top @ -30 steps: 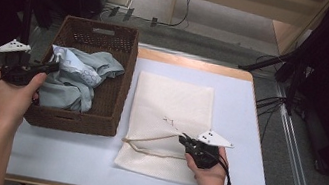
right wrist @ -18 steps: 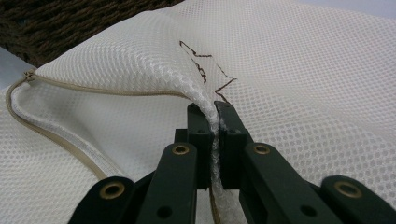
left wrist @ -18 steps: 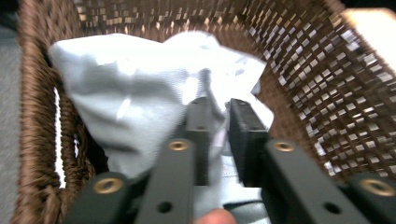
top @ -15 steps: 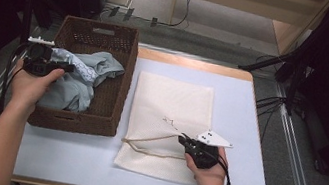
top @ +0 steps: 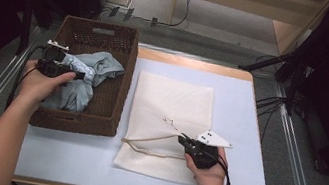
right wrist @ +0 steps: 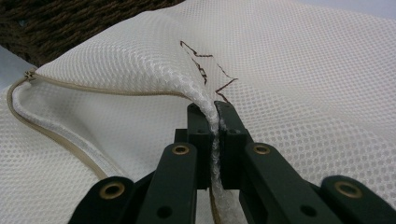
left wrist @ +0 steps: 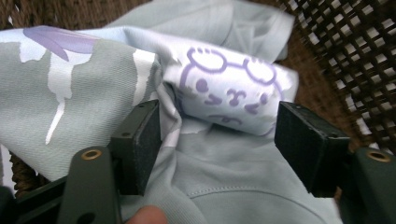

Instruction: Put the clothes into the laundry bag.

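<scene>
Reaching into the wicker basket (top: 114, 94) at the nine o'clock side of the worktop (top: 246, 136), the left gripper (top: 79, 75) is hanging over the crumpled pale grey-green garment (top: 101, 64) lying inside it. Its jaws have just been opening and are now standing spread, with a bunched fold bearing a purple print (left wrist: 229, 95) sitting between them but not yet pressed by the pads, apparently so they can straddle enough cloth for a firm bite. The right gripper (top: 182, 138), toward five o'clock, is pinching the upper layer of the cream mesh laundry bag (top: 174, 99) between jaws pressed tightly together, just beside the zipper edge (right wrist: 88, 88). Lifting that layer is holding the bag's mouth gaping toward the basket, which looks meant to keep an entry ready for the garment. The bag is lying flat at the worktop's centre, right beside the basket, keeping the transfer short.
</scene>
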The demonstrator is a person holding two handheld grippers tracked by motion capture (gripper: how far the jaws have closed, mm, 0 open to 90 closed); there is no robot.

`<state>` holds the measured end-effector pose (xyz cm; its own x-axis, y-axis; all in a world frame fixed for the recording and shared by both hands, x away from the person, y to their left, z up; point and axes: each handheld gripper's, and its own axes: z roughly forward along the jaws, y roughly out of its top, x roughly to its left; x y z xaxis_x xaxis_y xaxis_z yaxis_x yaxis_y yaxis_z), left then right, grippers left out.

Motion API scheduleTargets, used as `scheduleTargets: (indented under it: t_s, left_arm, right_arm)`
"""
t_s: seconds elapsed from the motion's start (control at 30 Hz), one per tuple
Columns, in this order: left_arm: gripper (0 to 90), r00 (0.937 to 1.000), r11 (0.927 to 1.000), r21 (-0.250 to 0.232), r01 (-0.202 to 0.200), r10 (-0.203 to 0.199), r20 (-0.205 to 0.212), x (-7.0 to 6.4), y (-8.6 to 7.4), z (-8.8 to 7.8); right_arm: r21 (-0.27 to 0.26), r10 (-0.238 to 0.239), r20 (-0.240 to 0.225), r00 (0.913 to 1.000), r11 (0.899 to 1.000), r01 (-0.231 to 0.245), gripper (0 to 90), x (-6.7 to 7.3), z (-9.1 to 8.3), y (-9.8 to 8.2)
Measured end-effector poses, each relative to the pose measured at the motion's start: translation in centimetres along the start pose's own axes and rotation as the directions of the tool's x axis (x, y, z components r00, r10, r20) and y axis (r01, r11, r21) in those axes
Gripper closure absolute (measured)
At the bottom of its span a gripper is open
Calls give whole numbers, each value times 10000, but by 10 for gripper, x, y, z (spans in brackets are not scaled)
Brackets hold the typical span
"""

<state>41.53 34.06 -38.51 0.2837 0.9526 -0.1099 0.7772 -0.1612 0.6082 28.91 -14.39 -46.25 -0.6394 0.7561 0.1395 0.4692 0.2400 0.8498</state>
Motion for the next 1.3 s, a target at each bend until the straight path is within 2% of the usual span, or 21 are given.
scheduleTargets:
  t_s: [0.1, 0.17, 0.4, 0.53, 0.67, 0.77, 0.93, 1.03, 1.13, 1.23, 1.3]
  left_arm:
    - [325, 9998, 9995, 213, 219, -219, 1, 2, 0, 6]
    - [283, 9996, 9991, 345, 245, -250, 138, 3, 0, 10]
    - [250, 10000, 9950, 998, -98, 95, 28, 3, -3, 22]
    - [230, 10000, 9912, 1322, 9, -16, 52, 4, -4, 29]
    - [222, 9999, 9910, 1337, 91, -102, 74, 5, -4, 32]
    - [187, 9999, 9905, 1370, -122, 130, -55, 2, -7, 36]
    - [181, 9996, 9894, 1449, -42, 83, -278, 2, -9, 38]
    - [174, 9981, 9863, 1626, -264, 350, -503, 0, -11, 40]
    - [176, 9972, 9835, 1798, -210, 335, -665, -1, -12, 42]
    - [203, 9943, 9795, 1991, -315, 510, -936, -2, -13, 43]
    - [267, 9907, 9768, 2106, -379, 643, -1197, -3, -13, 42]
  right_arm:
    - [0, -9, -1, 10000, 10000, 9, 867, 0, 0, 0]
    - [2, -12, -7, 10000, 10000, 12, 867, 0, 0, 0]
    - [5, -24, 3, 10000, 10000, 24, 867, 0, 0, 0]
    - [10, -23, 4, 10000, 10000, 23, 867, 0, 0, 0]
    - [14, -29, 11, 10000, 10000, 29, 867, 0, 0, 0]
    - [27, -18, -3, 10000, 10000, 18, 867, 0, 1, -1]
    - [40, -15, 10, 10000, 10000, 15, 867, 0, 1, -1]
    - [37, -5, 6, 10000, 10000, 5, 867, 0, 1, -1]
    - [59, -26, 6, 10000, 10000, 26, 867, 1, 1, -1]
    - [57, -59, 0, 10000, 10000, 59, 867, 1, 1, -1]
    - [60, -60, -4, 10000, 10000, 60, 867, 1, 1, -1]
